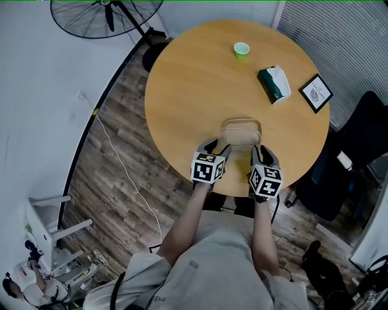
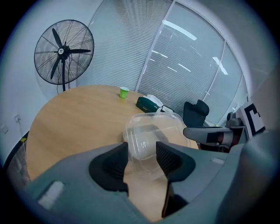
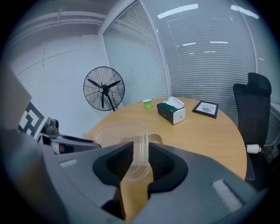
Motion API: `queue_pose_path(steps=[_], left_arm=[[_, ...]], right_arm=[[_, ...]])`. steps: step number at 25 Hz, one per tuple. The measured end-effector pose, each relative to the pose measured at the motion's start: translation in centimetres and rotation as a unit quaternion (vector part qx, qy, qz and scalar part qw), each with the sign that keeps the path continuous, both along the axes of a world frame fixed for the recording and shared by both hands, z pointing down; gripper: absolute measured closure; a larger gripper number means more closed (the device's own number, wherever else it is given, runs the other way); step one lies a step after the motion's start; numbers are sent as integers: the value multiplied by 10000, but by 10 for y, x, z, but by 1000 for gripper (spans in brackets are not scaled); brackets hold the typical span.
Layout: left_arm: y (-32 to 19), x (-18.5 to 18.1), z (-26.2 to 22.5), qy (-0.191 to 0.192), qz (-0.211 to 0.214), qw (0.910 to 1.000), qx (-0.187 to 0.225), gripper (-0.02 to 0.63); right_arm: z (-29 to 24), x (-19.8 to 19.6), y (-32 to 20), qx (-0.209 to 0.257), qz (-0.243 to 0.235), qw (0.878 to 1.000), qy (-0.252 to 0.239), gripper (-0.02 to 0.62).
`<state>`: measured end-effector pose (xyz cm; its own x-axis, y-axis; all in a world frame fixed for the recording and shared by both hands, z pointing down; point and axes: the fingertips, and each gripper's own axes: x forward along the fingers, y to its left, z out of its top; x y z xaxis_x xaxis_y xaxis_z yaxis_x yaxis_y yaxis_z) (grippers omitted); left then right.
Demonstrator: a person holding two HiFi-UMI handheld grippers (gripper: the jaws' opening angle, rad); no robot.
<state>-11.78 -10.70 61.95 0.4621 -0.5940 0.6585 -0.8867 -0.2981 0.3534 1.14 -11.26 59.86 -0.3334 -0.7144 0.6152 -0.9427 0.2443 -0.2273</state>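
A clear plastic container (image 1: 242, 131) sits near the front edge of the round wooden table (image 1: 194, 79). My left gripper (image 1: 217, 148) is at its near left corner and my right gripper (image 1: 259, 151) at its near right corner. In the left gripper view the container's corner (image 2: 151, 131) lies between the narrowed pads of the left gripper (image 2: 142, 151). In the right gripper view the container's thin rim (image 3: 142, 146) is pinched in the right gripper (image 3: 141, 152). Both are shut on the container.
A small green cup (image 1: 241, 49), a green and white tissue box (image 1: 274, 83) and a black-framed card (image 1: 316, 92) stand on the table's far side. A floor fan (image 1: 106, 15) is beyond the table at the left, a black chair (image 1: 357, 145) at the right.
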Motion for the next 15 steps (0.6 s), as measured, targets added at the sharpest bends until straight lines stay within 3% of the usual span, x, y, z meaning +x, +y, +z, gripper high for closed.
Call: queue_pose_path(steps=[15], left_arm=[[28, 18, -25, -150, -507, 9985, 149, 399]], right_arm=[[-21, 16, 14, 149, -577, 9981, -142, 491]])
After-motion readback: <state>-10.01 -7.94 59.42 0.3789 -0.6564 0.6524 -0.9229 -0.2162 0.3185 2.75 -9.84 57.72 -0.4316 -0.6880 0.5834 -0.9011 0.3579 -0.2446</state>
